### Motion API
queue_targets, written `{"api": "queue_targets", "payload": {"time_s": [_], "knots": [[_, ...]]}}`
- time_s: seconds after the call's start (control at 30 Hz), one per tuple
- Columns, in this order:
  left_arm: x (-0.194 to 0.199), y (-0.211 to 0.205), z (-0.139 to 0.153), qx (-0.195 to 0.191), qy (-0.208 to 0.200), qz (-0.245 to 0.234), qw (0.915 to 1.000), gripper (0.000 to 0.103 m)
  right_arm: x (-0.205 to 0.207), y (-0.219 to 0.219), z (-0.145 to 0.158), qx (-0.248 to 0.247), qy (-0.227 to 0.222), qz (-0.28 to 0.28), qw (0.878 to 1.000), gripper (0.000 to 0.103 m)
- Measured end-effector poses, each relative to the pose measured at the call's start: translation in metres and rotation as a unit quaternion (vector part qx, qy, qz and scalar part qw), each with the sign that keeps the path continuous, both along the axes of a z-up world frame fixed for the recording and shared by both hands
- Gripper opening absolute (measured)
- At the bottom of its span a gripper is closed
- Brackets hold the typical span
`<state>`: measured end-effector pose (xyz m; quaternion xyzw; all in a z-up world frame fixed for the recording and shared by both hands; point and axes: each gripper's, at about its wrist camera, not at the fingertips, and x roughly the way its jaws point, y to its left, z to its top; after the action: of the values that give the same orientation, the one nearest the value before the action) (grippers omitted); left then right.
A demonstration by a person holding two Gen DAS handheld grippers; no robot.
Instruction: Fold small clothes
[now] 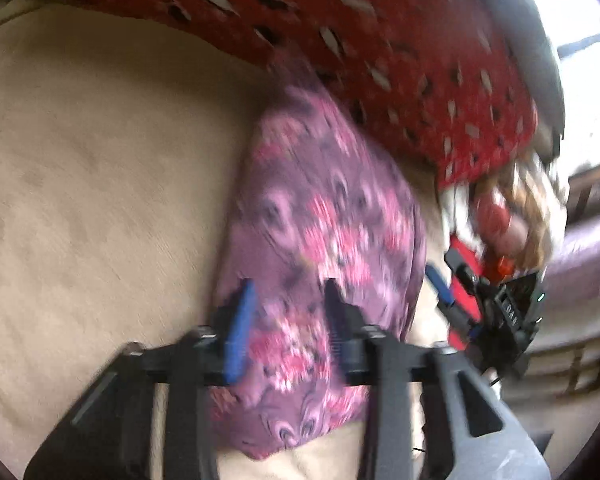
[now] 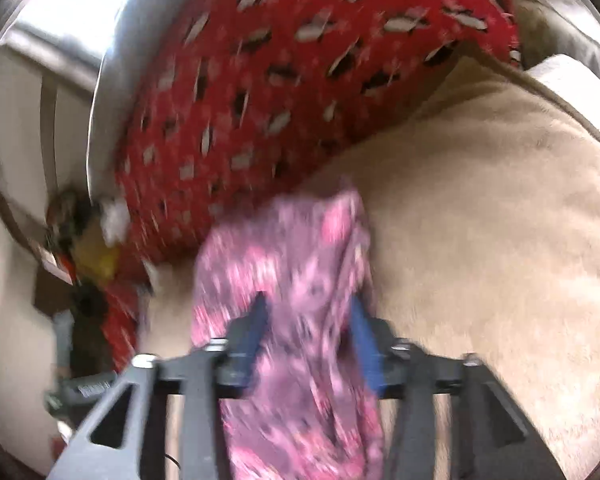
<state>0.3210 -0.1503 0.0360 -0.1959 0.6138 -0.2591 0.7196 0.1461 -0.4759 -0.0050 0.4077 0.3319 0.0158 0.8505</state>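
Observation:
A small purple garment with pink flowers (image 1: 324,216) lies bunched on a beige blanket (image 1: 100,184). My left gripper (image 1: 290,292) is open, its blue-padded fingers straddling the near end of the cloth. The right gripper shows at the right of the left wrist view (image 1: 440,280). In the right wrist view the same garment (image 2: 292,256) runs between the fingers of my right gripper (image 2: 310,306), which is open around it. Both views are motion-blurred, so I cannot tell whether the pads touch the cloth.
A red pillow with white and black marks (image 1: 380,40) lies along the far edge of the blanket, also in the right wrist view (image 2: 280,80). A heap of small items (image 2: 88,248) sits at the left past the pillow. A bright window (image 1: 580,20) is behind.

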Motion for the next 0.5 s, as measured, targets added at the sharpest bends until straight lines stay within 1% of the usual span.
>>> {"api": "queue_targets", "payload": {"time_s": [0.03,0.07,0.13,0.17,0.2,0.23,0.27,0.3,0.33,0.37,0.4,0.43,0.47,0.5], "knots": [[0.005,0.004,-0.001,-0.015,0.005,0.013,0.9998,0.047,0.010,-0.002,-0.004,0.009,0.014,-0.003,1.000,0.068],[0.013,0.007,-0.002,-0.032,0.014,0.024,0.9991,0.047,0.018,-0.003,-0.008,0.011,0.030,-0.006,0.999,0.068],[0.022,0.002,-0.007,-0.033,0.029,0.020,0.9988,0.047,0.038,0.000,-0.016,0.004,0.067,-0.008,0.998,0.068],[0.025,-0.004,-0.009,-0.027,0.030,0.011,0.9991,0.047,0.044,0.002,-0.014,-0.006,0.067,-0.008,0.998,0.060],[0.027,-0.012,-0.010,-0.016,0.025,0.001,0.9996,0.047,0.050,0.006,-0.005,-0.023,0.046,0.002,0.999,0.029],[0.027,-0.017,-0.009,-0.004,0.016,-0.004,0.9999,0.049,0.053,0.013,0.007,-0.051,0.020,0.016,0.998,0.016],[0.028,-0.022,-0.008,0.014,0.000,-0.010,0.9999,0.049,0.057,0.022,0.022,-0.086,-0.010,0.028,0.996,0.011],[0.030,-0.028,-0.009,0.029,-0.014,-0.013,0.9994,0.049,0.059,0.028,0.032,-0.111,-0.036,0.035,0.993,0.011],[0.030,-0.033,-0.011,0.047,-0.026,-0.014,0.9984,0.049,0.061,0.032,0.036,-0.126,-0.047,0.040,0.990,0.011],[0.032,-0.039,-0.017,0.079,-0.037,-0.012,0.9961,0.049,0.070,0.033,0.036,-0.139,-0.040,0.042,0.989,0.011],[0.033,-0.041,-0.023,0.094,-0.038,-0.012,0.9948,0.050,0.080,0.033,0.027,-0.145,-0.014,0.042,0.988,0.011],[0.035,-0.045,-0.033,0.111,-0.028,-0.014,0.9933,0.052,0.089,0.032,0.015,-0.150,0.020,0.041,0.988,0.011],[0.036,-0.044,-0.040,0.109,-0.013,-0.015,0.9938,0.052,0.100,0.030,-0.004,-0.151,0.077,0.043,0.985,0.011],[0.036,-0.042,-0.042,0.099,-0.005,-0.012,0.9950,0.052,0.106,0.027,-0.021,-0.141,0.118,0.049,0.982,0.015]]}}
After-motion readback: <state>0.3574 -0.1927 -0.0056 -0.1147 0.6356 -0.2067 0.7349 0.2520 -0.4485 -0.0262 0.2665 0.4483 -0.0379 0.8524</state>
